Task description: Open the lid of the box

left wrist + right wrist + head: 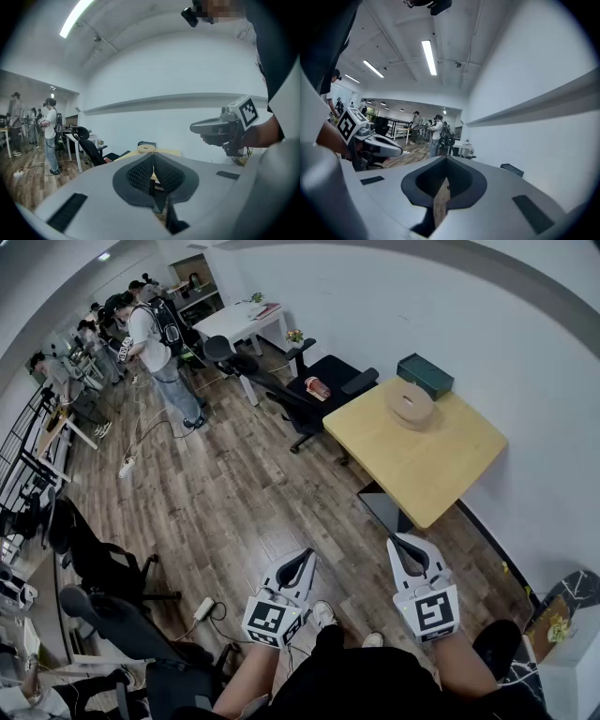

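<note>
A round tan box (411,404) with its lid on sits on the light wooden table (422,465) against the white wall, next to a dark green rectangular box (425,375). Both grippers are held out over the wood floor, well short of the table. My left gripper (302,562) is shut with nothing between its jaws. My right gripper (405,545) is likewise shut and empty. In the left gripper view the shut gripper (152,158) points at the far table, where the round box (148,148) shows small. The right gripper view shows its gripper (446,161) shut.
A black office chair (314,385) stands at the table's left side, and a white desk (239,320) lies beyond it. People (155,343) stand at the far left. More chairs (103,563) and a power strip (203,607) with cables are near my feet.
</note>
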`<state>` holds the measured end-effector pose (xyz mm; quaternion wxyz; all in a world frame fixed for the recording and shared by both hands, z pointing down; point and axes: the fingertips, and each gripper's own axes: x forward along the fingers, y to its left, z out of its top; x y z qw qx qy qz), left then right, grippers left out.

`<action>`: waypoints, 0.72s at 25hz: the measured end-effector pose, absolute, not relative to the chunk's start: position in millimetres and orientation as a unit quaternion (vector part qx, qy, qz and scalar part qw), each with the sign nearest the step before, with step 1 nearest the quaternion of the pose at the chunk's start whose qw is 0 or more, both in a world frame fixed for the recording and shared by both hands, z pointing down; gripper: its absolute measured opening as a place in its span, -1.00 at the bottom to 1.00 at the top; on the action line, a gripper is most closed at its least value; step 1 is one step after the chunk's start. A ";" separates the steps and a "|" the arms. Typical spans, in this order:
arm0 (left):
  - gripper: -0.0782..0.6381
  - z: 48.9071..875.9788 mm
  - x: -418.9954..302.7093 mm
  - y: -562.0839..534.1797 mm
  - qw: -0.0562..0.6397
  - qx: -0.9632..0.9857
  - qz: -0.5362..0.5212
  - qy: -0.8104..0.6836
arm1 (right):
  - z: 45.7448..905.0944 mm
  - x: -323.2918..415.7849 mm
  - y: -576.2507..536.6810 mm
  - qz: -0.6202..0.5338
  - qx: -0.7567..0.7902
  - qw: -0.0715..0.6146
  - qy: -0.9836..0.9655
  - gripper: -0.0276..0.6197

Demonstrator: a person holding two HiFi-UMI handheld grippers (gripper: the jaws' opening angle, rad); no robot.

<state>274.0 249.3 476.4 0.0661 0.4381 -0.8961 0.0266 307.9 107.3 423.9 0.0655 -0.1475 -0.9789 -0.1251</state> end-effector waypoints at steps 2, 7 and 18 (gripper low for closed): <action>-0.73 467.4 280.2 254.6 0.063 0.433 0.021 -0.899 | 420.0 316.4 108.6 -0.122 -0.147 0.062 -0.980 -0.85; -0.73 453.6 298.9 254.3 0.047 0.432 0.016 -0.900 | 416.7 329.9 110.7 -0.117 -0.151 0.057 -0.980 -0.85; -0.73 452.8 292.1 253.1 0.045 0.439 0.011 -0.897 | 419.3 316.7 120.3 -0.108 -0.151 0.038 -0.982 -0.83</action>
